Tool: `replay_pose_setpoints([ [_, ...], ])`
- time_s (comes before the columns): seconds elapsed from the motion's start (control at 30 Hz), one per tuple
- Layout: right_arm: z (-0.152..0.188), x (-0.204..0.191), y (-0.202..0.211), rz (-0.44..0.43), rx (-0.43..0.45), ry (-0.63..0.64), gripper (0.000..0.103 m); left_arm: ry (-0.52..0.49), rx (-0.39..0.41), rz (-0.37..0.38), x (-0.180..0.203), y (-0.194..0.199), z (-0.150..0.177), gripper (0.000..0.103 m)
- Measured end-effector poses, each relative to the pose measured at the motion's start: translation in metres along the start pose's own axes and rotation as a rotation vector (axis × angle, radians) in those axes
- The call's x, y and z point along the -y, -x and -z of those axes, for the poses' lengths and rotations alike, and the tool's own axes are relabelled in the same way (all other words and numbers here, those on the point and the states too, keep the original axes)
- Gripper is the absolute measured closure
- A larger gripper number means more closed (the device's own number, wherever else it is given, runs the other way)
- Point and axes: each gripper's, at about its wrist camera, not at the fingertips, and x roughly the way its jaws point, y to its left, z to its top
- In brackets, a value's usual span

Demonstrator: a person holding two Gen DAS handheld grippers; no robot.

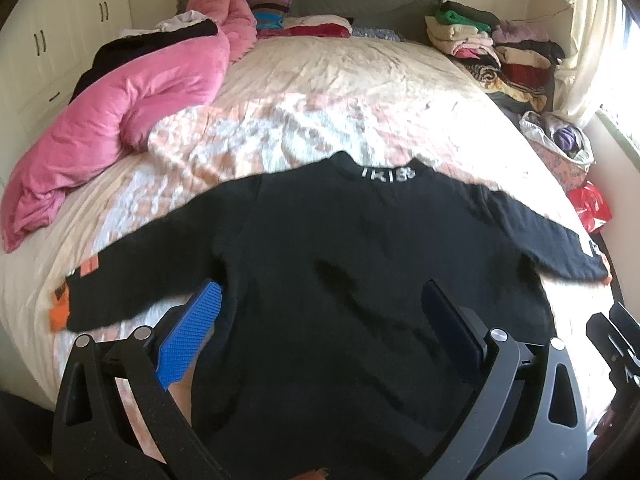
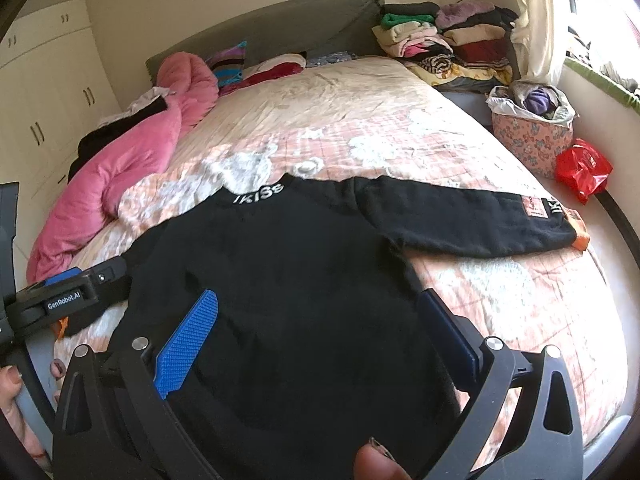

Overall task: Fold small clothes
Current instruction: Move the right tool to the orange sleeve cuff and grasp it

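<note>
Well, the black sweater (image 1: 340,264) lies flat on the bed (image 1: 320,80), white lettering on the collar, orange cuffs, sleeves spread sideways, neck towards the headboard. Left gripper (image 1: 320,328) and right gripper (image 2: 320,332) hover over its hem, jaws apart.

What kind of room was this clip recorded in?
A home bedroom, most likely: a bed with a grey headboard, a bunched pink duvet, and built-in wardrobes along the wall.
</note>
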Motion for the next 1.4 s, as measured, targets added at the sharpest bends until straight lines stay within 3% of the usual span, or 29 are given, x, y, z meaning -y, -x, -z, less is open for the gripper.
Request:
replay_pose_setpoints([
  [0.33,-0.043,0.039,-0.023,0.012,-0.005,-0.086,0.004,-0.022,-0.021,0.008,0.024,-0.023,-0.036,0.009],
  [0.73,-0.088,0.136,-0.032,0.179,0.043,-0.229,0.004,-0.04,-0.063,0.099,0.072,-0.076,-0.06,0.009],
  [0.87,-0.097,0.172,-0.038,0.224,0.044,-0.297,0.004,-0.031,-0.058,0.096,0.08,-0.091,-0.065,0.009],
  [1.03,-0.101,0.212,-0.05,0.265,0.035,-0.376,0.004,0.01,-0.018,0.117,0.082,-0.103,-0.069,0.009],
  [1.4,-0.065,0.299,-0.087,0.315,-0.052,-0.674,0.004,-0.063,-0.042,0.083,0.085,-0.139,-0.047,0.009],
])
